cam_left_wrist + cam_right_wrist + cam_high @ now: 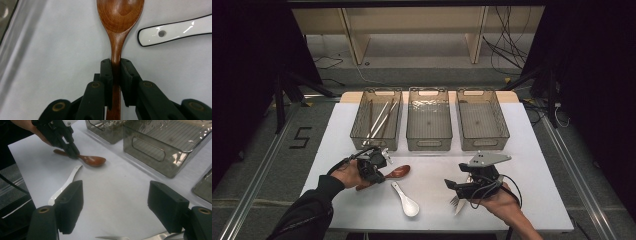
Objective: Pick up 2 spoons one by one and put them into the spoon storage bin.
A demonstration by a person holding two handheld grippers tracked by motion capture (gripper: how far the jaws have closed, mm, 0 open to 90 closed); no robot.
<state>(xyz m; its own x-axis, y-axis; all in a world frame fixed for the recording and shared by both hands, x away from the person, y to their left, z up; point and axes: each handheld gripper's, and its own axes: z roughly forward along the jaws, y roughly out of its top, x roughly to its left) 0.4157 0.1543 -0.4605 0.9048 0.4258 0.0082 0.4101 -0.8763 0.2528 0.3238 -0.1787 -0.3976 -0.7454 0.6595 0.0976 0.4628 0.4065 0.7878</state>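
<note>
Wooden spoon is gripped at its neck by the left gripper, whose jaws are pressed against both sides of the handle; the spoon is laid flat on the white table, near its front left, bowl pointed toward the middle. Just beside it, a white ceramic spoon is laid, not touched by either tool. Further right, the right gripper is held low over the table with its jaws spread wide and nothing between them, and a metal fork is seen beneath it. Beyond, three clear bins are lined up, and chopsticks are kept in the left one.
</note>
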